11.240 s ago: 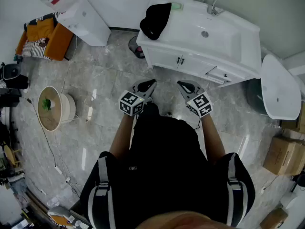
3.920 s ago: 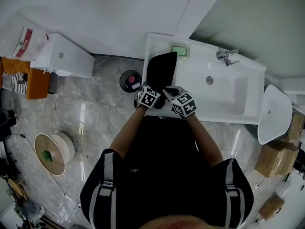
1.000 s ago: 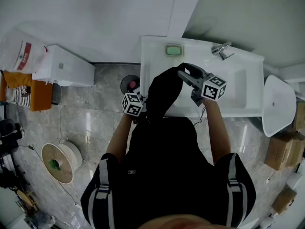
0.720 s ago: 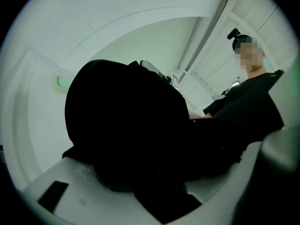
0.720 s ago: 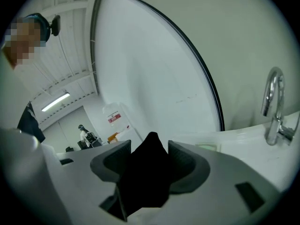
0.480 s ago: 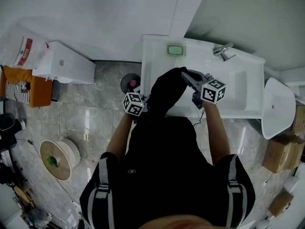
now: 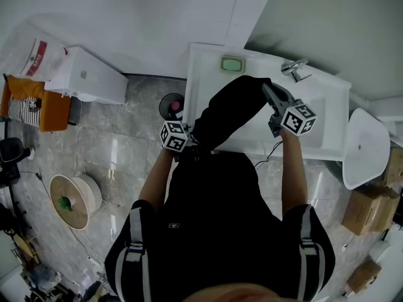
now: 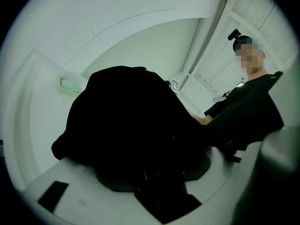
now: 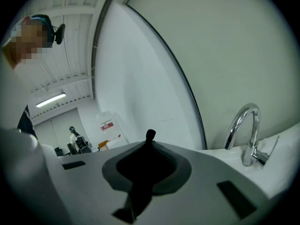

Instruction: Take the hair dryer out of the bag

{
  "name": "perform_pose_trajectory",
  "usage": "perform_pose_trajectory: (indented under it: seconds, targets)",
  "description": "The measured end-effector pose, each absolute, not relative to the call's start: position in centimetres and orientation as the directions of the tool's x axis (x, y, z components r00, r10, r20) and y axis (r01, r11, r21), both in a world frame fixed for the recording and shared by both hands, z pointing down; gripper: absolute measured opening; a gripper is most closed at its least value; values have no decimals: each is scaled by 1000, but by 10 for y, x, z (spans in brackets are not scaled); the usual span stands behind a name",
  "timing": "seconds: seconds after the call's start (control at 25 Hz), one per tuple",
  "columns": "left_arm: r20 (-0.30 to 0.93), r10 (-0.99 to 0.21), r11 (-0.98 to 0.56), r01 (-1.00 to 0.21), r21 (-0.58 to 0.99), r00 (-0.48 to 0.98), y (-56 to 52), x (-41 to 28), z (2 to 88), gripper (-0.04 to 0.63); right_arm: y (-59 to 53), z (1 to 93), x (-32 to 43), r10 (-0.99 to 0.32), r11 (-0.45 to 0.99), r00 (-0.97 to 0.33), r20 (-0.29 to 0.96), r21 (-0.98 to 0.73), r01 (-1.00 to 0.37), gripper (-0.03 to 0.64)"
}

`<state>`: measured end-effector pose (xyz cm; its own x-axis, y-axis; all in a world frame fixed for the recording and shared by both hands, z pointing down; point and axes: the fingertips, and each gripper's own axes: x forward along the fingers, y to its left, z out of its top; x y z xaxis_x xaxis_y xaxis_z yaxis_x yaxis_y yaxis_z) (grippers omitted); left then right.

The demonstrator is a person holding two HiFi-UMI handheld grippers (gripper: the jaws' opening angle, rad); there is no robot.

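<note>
The left claw grips the near end of the black bag, jaws wide. The bag stretches over the counter; I cannot see the hair dryer. The right claw has just been closing and pinches the bag's far edge, by the tap.

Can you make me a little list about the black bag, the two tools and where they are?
Place: white sink with a tap
Bag: black bag, over the sink's counter, stretched between both tools
Left tool: grips the bag's near end
Right tool: jaws have just been closing, now pinching a small black bit at the bag's far end
Hair dryer: not visible, nothing taken out yet
</note>
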<state>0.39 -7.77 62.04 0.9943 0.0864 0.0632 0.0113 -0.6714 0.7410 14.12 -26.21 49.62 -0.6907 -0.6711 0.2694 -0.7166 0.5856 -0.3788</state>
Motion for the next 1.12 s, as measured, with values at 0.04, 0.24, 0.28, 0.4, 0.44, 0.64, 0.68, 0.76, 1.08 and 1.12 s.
perform_pose_trajectory:
  seconds: [0.04, 0.24, 0.28, 0.4, 0.44, 0.64, 0.68, 0.76, 1.08, 1.12]
  targets:
    - [64, 83, -671, 8, 741, 995, -77, 6, 619, 216, -264, 493, 149, -678, 583, -685, 267, -374, -722, 77]
    - [64, 73, -669, 2, 744, 995, -70, 15, 611, 216, -272, 474, 184, -713, 568, -656, 249, -343, -748, 77]
    - [61, 69, -669, 1, 744, 996, -69, 18, 609, 216, -273, 471, 191, -718, 567, -652, 245, -339, -751, 77]
    - [46, 50, -667, -1, 745, 998, -67, 28, 604, 216, -275, 461, 210, -726, 565, -644, 241, -325, -758, 77]
    - [41, 43, -666, -2, 746, 998, -67, 31, 602, 216, -276, 459, 214, -727, 566, -643, 242, -319, -760, 77]
    - [31, 7, -670, -18, 742, 1000, -66, 44, 598, 216, -278, 453, 241, -736, 563, -633, 238, -303, -769, 77]
    - [30, 0, -670, -22, 742, 1000, -66, 46, 598, 216, -278, 452, 246, -738, 561, -631, 237, -303, -770, 77]
    - [27, -14, -668, -29, 744, 1000, -64, 46, 598, 216, -279, 452, 254, -743, 557, -627, 235, -303, -773, 77]
    - [21, -87, -665, -73, 744, 996, -56, 48, 597, 216, -280, 442, 287, -768, 546, -609, 198, -295, -785, 77]
    - [20, -97, -662, -79, 745, 995, -55, 47, 598, 216, -279, 441, 289, -769, 546, -609, 194, -295, -784, 77]
